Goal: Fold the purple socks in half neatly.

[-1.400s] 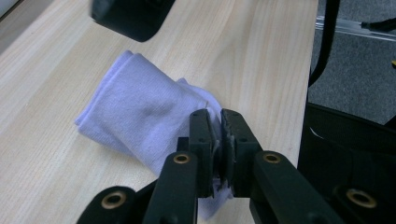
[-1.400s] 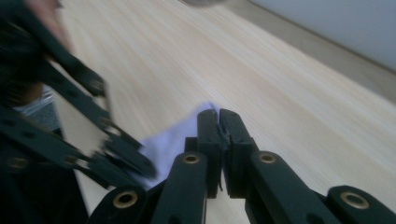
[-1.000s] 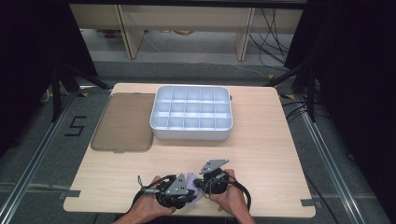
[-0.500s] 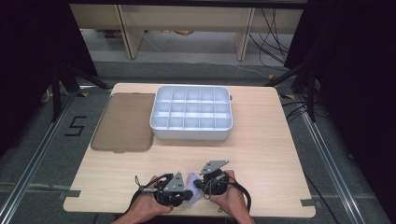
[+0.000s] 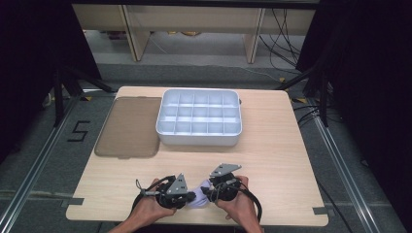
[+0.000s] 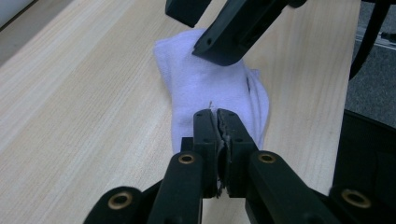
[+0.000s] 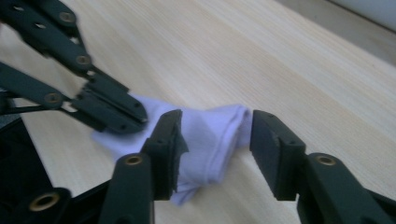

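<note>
A small white folded cloth [image 5: 200, 196] lies on the wooden table near its front edge, between my two grippers. My left gripper [image 6: 216, 113] has its jaws pressed together on the cloth's near edge [image 6: 205, 88], and its shut tips [image 7: 133, 112] also show in the right gripper view. My right gripper [image 7: 215, 127] stands open, with one jaw on each side of the cloth's rolled end [image 7: 219, 123]. From above, the left gripper [image 5: 193, 196] and the right gripper [image 5: 209, 191] point at each other, both held by hands.
A white tray [image 5: 199, 139] divided into several empty compartments stands at the table's middle back. A flat brown lid [image 5: 128, 126] lies to its left. Black cables trail from both grippers. The table's front edge [image 5: 194, 224] is just behind the hands.
The cloth has dropped a little toward the front edge and lies flatter. Both grippers have stayed close together around it, shifting only slightly.
</note>
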